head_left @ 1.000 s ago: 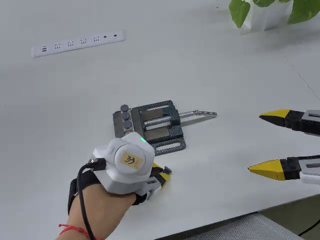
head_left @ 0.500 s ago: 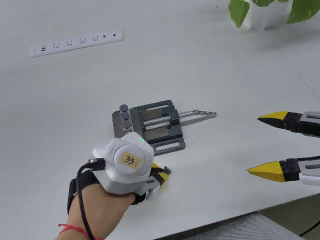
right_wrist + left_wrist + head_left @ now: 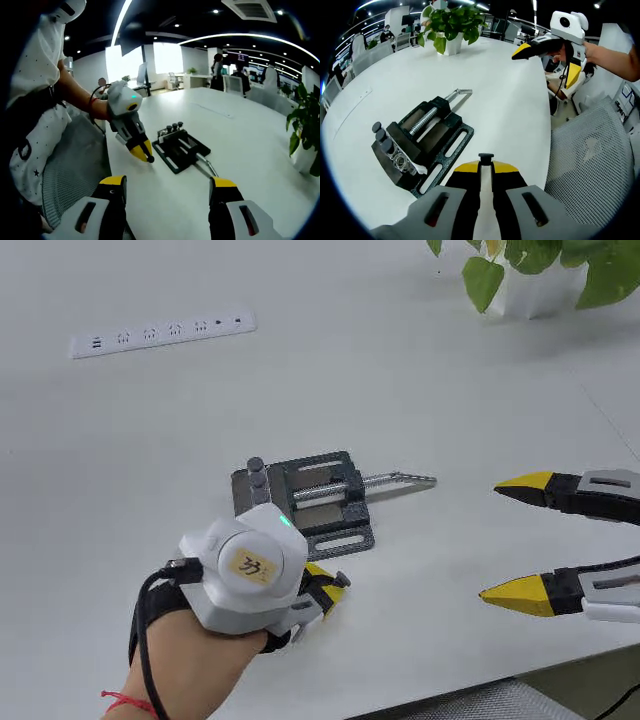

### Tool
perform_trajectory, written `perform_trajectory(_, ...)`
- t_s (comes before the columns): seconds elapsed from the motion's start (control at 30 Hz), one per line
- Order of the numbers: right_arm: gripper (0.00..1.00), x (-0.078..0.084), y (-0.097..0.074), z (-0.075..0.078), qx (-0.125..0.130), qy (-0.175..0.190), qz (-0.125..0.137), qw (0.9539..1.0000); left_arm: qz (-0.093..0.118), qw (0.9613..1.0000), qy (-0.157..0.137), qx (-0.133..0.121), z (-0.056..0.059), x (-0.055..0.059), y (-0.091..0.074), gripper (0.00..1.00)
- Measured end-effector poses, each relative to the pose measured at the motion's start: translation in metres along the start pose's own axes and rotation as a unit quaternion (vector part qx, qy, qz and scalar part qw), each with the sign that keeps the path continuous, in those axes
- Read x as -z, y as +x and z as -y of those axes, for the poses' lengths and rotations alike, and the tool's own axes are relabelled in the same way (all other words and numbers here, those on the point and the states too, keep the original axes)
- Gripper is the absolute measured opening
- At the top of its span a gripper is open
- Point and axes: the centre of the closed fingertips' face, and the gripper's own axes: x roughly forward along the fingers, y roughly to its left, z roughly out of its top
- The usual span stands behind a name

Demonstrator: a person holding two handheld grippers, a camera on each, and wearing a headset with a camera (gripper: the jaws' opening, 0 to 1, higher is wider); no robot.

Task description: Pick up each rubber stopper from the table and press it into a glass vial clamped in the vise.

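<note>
Low at the left, left gripper [image 3: 335,587], jaws nipped almost together on a small dark rubber stopper [image 3: 486,158] at their very tips, much of it hidden in the head view under its own white housing and the hand [image 3: 200,660]. Just beyond on the white table [image 3: 420,390], the vise [image 3: 310,500], three stoppered glass vials [image 3: 400,160] at its left end, the glass hard to make out. Well apart to the right, right gripper [image 3: 490,540], jaws spread wide around nothing, body cut off at the frame edge.
</note>
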Motion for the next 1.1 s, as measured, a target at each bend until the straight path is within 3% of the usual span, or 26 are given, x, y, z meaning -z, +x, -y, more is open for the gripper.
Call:
perform_trajectory(0.27,0.59,-0.046,0.013,-0.017,-0.041,-0.035,-0.006,0.9985,0.065,0.9974,0.030,0.006,0.008,-0.042,-0.040,0.04)
perform_trajectory(0.4,0.55,-0.071,0.021,-0.032,-0.073,-0.062,-0.014,0.9954,0.098,0.9939,0.048,0.014,0.016,-0.064,-0.063,0.04)
perform_trajectory(0.57,0.47,-0.093,0.028,-0.048,-0.112,-0.095,-0.033,0.9885,0.127,0.9893,0.068,0.022,0.026,-0.081,-0.088,0.04)
perform_trajectory(0.63,0.46,-0.098,0.031,-0.053,-0.126,-0.109,-0.040,0.9852,0.134,0.9879,0.074,0.024,0.030,-0.085,-0.096,0.04)
perform_trajectory(0.87,0.29,-0.118,0.038,-0.074,-0.176,-0.139,-0.062,0.9724,0.157,0.9836,0.081,0.036,0.041,-0.089,-0.112,0.04)
perform_trajectory(1.03,0.22,-0.116,0.042,-0.086,-0.204,-0.156,-0.084,0.9628,0.169,0.9809,0.087,0.040,0.049,-0.095,-0.120,0.04)
perform_trajectory(1.1,0.18,-0.117,0.043,-0.088,-0.211,-0.156,-0.086,0.9612,0.171,0.9801,0.092,0.041,0.051,-0.096,-0.122,0.04)
